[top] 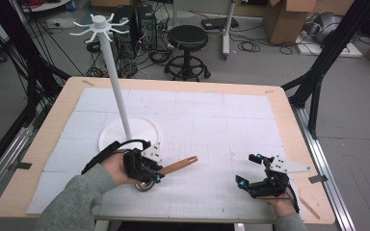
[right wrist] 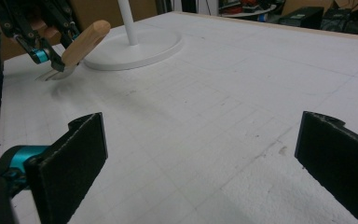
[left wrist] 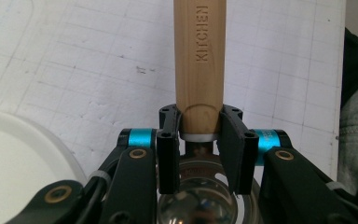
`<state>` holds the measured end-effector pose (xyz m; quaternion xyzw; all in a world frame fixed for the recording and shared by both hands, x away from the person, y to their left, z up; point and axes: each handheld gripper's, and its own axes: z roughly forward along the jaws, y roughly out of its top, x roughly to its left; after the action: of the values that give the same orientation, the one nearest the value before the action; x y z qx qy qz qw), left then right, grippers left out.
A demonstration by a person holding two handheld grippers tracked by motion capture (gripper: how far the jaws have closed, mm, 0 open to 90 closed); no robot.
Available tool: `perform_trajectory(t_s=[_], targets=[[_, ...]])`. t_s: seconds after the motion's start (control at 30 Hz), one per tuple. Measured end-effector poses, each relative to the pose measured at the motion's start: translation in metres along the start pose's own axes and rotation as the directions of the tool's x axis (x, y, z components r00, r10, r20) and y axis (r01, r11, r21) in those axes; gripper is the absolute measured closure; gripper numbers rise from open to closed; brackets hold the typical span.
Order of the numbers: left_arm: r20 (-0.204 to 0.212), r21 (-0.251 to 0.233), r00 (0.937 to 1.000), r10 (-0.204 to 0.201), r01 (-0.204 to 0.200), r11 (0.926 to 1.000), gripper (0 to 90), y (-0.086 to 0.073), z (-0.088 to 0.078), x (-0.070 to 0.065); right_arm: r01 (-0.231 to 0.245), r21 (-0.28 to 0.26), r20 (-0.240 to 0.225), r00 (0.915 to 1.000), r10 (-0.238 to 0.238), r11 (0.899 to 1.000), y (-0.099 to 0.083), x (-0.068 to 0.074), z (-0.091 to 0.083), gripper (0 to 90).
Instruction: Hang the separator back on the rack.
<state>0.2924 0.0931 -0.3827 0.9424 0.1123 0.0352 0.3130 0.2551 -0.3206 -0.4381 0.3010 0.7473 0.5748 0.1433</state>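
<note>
One step looks done: I am gripping the wooden-handled ladle [top: 171,169] in my left claw [left wrist: 199,140], hanging it on the white rack [top: 98,25] remains, right claw [right wrist: 200,158] idling open.

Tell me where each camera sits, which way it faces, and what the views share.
High view: above the person's side, facing forward and down on the table; forearms, both grippers.
Left gripper view: rides the left gripper, looking along fingers clamped on the wooden-handled utensil.
Right gripper view: rides the right gripper, fingers apart, facing across the table.
Shared: utensil, white stand.
</note>
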Motion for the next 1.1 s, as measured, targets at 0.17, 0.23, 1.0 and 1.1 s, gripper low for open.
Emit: perform_trajectory(t_s=[0.17, 0.23, 1.0, 1.1], targets=[[0.0, -0.046, 0.9997, -0.024, 0.024, 0.9986, 69.5, -0.006, -0.008, 0.0, 0.007, 0.0, -0.003, 1.0, -0.007, 1.0, 0.001, 0.0, 0.003, 1.4], [-0.007, -0.067, 0.9995, -0.031, 0.031, 0.9973, 69.5, -0.009, -0.01, 0.001, 0.001, 0.004, -0.008, 1.0, -0.001, 1.0, 0.001, 0.0, 0.004, 1.4], [-0.036, -0.274, 0.9876, -0.153, 0.138, 0.9518, 69.5, -0.041, -0.042, 0.008, 0.011, 0.016, -0.018, 0.9998, -0.011, 1.0, 0.001, 0.0, 0.01, 1.4], [-0.038, -0.292, 0.9882, -0.148, 0.131, 0.9474, 69.5, -0.041, -0.045, 0.007, 0.011, 0.015, -0.019, 0.9998, -0.01, 1.0, 0.001, 0.0, 0.01, 1.4]])
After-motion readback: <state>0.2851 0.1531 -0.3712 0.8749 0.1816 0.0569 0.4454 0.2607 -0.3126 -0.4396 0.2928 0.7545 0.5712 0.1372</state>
